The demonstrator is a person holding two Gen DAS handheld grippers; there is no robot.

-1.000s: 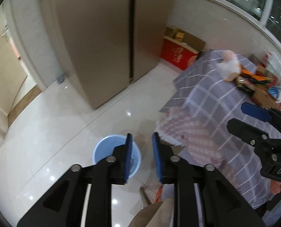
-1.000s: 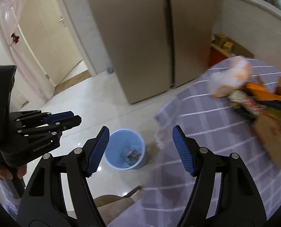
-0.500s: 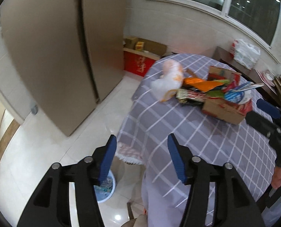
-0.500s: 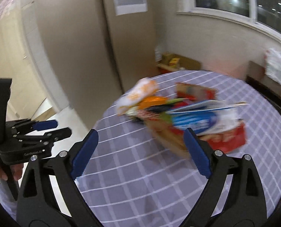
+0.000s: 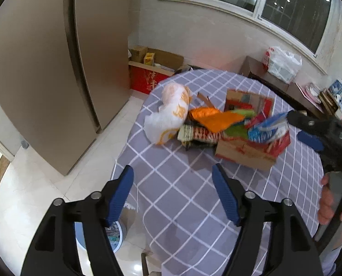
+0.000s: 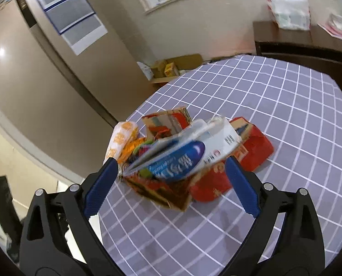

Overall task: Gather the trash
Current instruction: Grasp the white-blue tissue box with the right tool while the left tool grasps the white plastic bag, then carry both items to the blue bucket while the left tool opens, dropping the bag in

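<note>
A pile of trash lies on the round table with a grey checked cloth (image 5: 182, 197): a white and orange plastic bag (image 5: 168, 115), an orange wrapper (image 5: 214, 117), a snack pack (image 5: 200, 134) and a cardboard box (image 5: 246, 154) stuffed with wrappers. My left gripper (image 5: 172, 170) hovers over the table's near edge, its jaws opening with nothing between them. My right gripper (image 6: 171, 163) stands wide open just in front of the box (image 6: 161, 193) and a blue and white package (image 6: 182, 161), touching neither. On the floor, a blue bin (image 5: 117, 234) holding some trash peeks out behind my left finger.
Tall brown cabinet doors (image 5: 56, 69) stand left of the table. Cardboard and red boxes (image 5: 152, 69) sit on the floor by the wall. A dark sideboard (image 6: 297, 43) carries a white plastic bag (image 5: 283, 64). A hand (image 5: 329, 202) holds the right gripper's handle.
Both views swung from the blue bin on the floor up onto the table. Both grippers opened wider. The right gripper came close to the trash pile.
</note>
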